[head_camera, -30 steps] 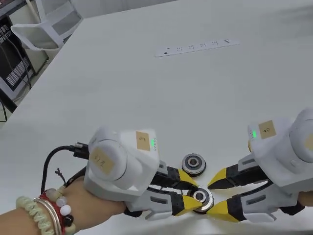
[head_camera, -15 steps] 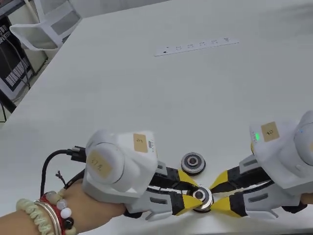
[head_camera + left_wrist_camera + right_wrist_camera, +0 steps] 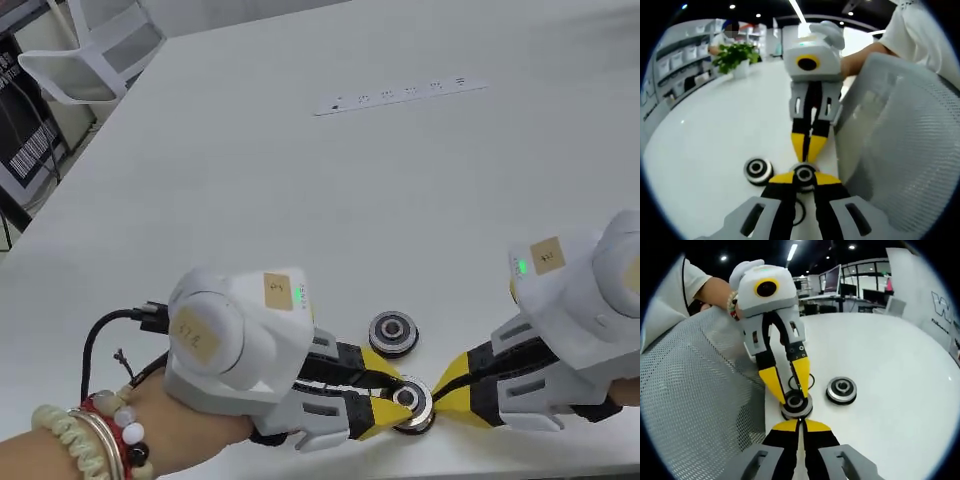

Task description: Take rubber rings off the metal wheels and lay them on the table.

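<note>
Two metal wheels on the table (image 3: 300,200), and as far as can be seen only one ring is off so far. Landmark = the held wheel (image 3: 410,402), near the table's front edge.

Going L to R:
- Left gripper (image 3: 385,396) comes in from the wheel's left. Its yellow tips are clamped on either side of the wheel, pinning it to the table.
- Loose rubber ring (image 3: 813,382) lies flat on the table just left of the held wheel, under the left gripper's jaws. That's one ring done and laid down.
- Second wheel (image 3: 393,333) sits just behind the held wheel, a touch to its left. It's free, w/ nothing touching it. Its outer rim looks dark, so prob a ring still on, but too small to be sure.
- Right gripper (image 3: 440,395) meets the held wheel's right edge. Its tips are pinched together right at the rim. It looks set to peel that wheel's ring, but can't tell if rubber is actually caught btwn the pads.

Judgement: early-to-mid task. Left to do: pull the ring off the held wheel, lay it down, then likely do the second wheel.
</note>
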The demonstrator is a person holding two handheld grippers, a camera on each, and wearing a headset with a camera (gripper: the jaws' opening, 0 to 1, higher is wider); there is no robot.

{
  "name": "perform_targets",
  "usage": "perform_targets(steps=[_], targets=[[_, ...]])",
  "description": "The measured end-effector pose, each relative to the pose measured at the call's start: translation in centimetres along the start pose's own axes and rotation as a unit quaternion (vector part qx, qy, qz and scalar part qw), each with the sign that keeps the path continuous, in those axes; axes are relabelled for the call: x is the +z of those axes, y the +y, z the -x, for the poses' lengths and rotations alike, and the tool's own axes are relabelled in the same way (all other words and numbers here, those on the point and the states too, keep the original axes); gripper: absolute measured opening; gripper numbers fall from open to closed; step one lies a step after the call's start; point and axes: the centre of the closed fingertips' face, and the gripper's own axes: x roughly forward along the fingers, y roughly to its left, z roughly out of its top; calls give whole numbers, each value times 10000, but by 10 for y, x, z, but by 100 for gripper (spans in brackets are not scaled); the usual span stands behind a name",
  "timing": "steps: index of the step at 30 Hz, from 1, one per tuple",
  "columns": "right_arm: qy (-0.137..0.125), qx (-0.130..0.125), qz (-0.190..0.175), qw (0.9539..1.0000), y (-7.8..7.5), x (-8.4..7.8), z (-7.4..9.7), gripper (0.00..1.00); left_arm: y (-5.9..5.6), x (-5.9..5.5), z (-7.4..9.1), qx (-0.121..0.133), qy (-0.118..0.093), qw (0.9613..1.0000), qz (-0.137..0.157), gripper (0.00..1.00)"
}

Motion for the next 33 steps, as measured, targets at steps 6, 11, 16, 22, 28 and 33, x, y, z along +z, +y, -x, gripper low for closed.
perform_targets(steps=[6,11,16,22,28,33], targets=[[-264,58,-1108,9935,-2,0,2,0,0,0,-1,-13,-5,10000,-23,14],[-577,81,-1904,9800,-6,4,8,0,0,0,-1,-20,-17,10000,-15,14],[-862,332,-2445,9652,-3,7,10,0,0,-1,-1,-19,-39,10000,-16,14],[-1092,650,-2956,9468,1,11,12,0,0,-1,-1,-9,-25,10000,-58,14],[-1179,705,-3165,9386,3,17,12,0,0,-1,-1,-4,-14,9999,-102,13],[-1201,740,-3168,9379,5,21,12,0,0,-1,-1,15,-11,9999,-112,13]])
